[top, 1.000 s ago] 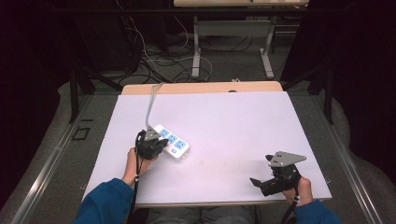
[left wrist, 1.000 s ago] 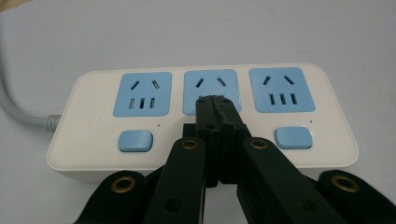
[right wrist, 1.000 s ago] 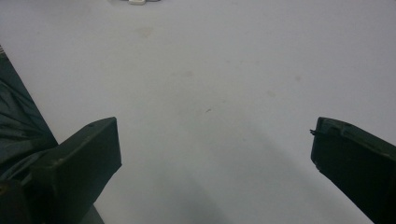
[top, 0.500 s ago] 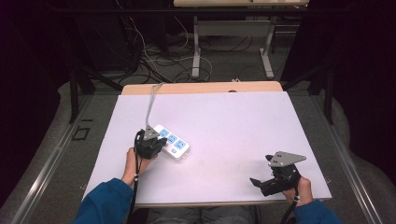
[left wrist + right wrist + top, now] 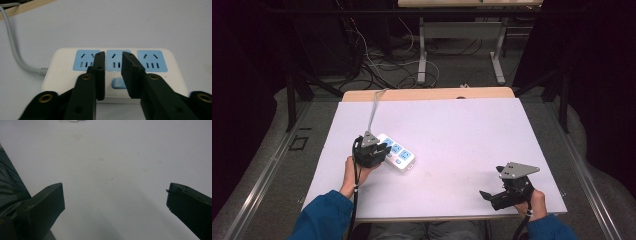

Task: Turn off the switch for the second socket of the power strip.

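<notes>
High view: a white power strip (image 5: 396, 153) with three blue sockets lies on the left half of the white bench (image 5: 472, 130), its grey cord (image 5: 374, 111) running to the far edge, and the left hand-held gripper (image 5: 382, 149) sits at its near-left end. Left gripper view has the jaws a narrow gap apart above the strip, over the blue switch (image 5: 118, 83), pinching nothing. Near the bench's front right corner, the right hand-held gripper (image 5: 490, 196) is spread wide over bare surface.

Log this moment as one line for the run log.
left gripper: over power strip, jaws narrowly apart above blue switch | right gripper: open, over bare table
</notes>
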`<state>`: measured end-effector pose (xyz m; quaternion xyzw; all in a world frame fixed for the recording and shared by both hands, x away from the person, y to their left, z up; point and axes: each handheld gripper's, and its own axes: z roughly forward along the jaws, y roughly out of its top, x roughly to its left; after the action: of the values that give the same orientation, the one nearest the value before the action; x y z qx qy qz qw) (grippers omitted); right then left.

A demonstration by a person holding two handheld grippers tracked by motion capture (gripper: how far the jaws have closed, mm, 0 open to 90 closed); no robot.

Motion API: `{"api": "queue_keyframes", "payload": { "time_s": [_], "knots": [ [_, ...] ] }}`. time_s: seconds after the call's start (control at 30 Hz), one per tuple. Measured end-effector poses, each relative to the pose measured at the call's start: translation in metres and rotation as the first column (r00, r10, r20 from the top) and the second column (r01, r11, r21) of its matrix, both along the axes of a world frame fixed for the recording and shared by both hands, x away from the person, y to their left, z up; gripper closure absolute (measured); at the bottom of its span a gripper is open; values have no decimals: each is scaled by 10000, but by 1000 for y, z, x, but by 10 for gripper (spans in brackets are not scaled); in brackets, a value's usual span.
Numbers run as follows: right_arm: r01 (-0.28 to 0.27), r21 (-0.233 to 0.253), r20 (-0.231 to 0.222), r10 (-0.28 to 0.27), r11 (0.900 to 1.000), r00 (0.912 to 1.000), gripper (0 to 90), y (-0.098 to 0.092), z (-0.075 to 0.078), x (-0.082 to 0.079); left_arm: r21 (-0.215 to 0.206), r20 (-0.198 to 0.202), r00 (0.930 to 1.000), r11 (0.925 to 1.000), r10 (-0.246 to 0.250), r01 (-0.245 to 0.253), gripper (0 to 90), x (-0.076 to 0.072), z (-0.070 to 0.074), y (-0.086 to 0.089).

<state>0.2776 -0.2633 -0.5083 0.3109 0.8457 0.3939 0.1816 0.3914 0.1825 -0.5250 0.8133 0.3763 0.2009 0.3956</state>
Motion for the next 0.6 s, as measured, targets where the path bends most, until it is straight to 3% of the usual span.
{"api": "queue_keyframes", "payload": {
  "time_s": [0.23,0.3,0.6],
  "knots": [
    [12,-12,4,-12,10000,10000,10,0,0,0,201,-94,9997,9996,211,-209,279,1,1,-1],
    [41,-10,-33,-41,10000,10000,10,0,0,-1,335,-179,9995,9991,263,-257,200,1,1,-1],
    [31,13,-8,-31,10000,10000,10,0,0,-1,578,-211,9992,9977,353,-341,65,-3,5,2]
  ]
}}
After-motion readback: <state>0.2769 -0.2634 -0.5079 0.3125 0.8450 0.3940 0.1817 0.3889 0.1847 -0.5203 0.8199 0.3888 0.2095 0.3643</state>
